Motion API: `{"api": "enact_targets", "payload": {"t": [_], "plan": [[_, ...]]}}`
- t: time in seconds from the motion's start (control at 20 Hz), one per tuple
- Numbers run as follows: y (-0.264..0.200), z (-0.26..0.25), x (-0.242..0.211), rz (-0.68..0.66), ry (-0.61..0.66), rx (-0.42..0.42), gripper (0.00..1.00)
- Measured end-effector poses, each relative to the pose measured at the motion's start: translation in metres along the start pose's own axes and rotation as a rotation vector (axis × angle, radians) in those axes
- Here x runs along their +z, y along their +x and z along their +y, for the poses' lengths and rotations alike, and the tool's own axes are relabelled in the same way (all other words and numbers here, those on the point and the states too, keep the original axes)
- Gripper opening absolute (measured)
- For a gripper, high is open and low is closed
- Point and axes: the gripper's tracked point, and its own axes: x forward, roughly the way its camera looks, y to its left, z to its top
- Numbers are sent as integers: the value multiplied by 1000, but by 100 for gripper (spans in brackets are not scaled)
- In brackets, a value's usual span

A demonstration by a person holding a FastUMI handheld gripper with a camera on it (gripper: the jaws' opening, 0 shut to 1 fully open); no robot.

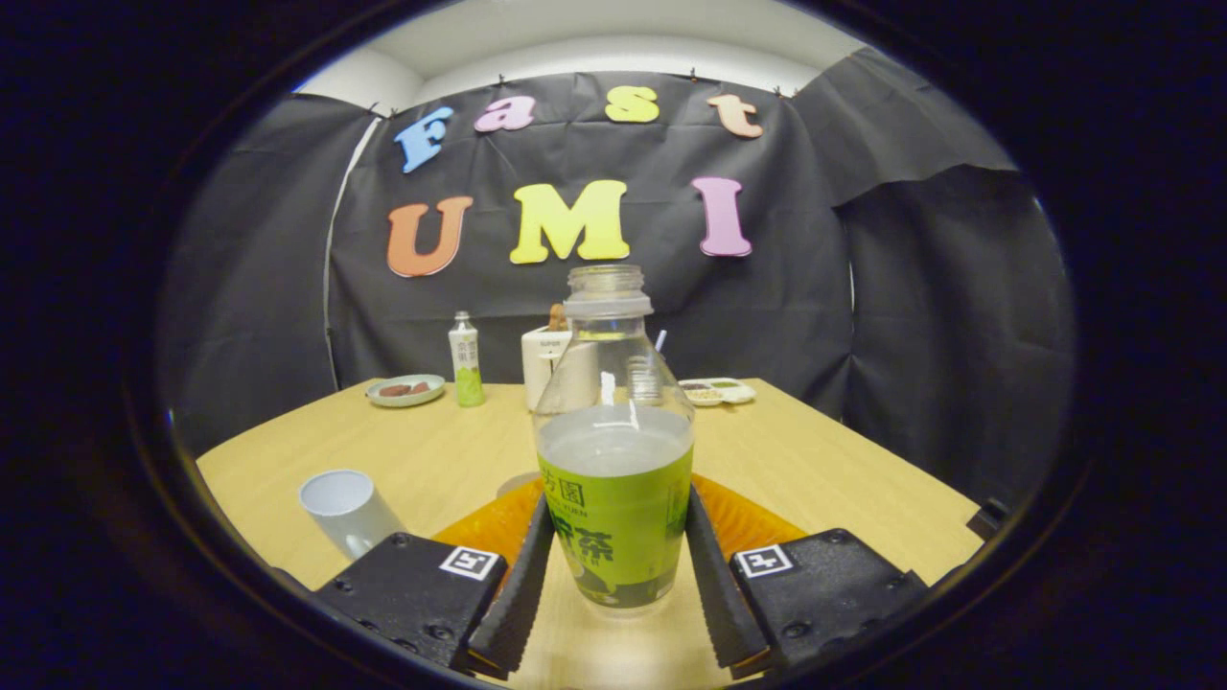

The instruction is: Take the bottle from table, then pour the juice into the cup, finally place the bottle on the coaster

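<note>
Fingers (525, 565) upright, clamping bottle (615, 460)

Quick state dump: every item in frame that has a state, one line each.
tool: shut on the bottle, a finger on each side of its label
bottle: upright, cap off, about half full, between the fingers
cup: upright on the table, looks empty
coaster: flat on the table, just behind the bottle
small bottle: upright, capped, at the far end
green plate: holds something dark

The bottle (614, 460) hides most of the orange coaster (738, 522) and part of the white container (556, 369) behind.
</note>
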Motion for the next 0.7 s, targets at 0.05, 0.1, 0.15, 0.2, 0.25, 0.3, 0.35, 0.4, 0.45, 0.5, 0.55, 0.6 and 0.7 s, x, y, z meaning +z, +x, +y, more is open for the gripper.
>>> {"api": "enact_targets", "payload": {"t": [0.05,0.1,0.15,0.2,0.25,0.3,0.35,0.4,0.45,0.5,0.55,0.6,0.7], "plan": [[-2,3,3,-7,-37,1,75],[-2,7,7,-10,-76,2,75],[-2,7,10,-15,-116,-6,75],[-2,8,14,-22,-154,-17,75],[-4,7,17,-26,-189,-31,75],[-4,8,21,-38,-231,-44,75],[-3,10,24,-43,-273,-52,75],[-3,12,24,-43,-307,-56,75],[-3,13,23,-35,-344,-55,75],[-1,15,21,-28,-382,-57,75],[0,15,21,-25,-422,-65,76],[1,14,21,-18,-471,-80,75],[0,13,26,-27,-572,-108,75]]}}
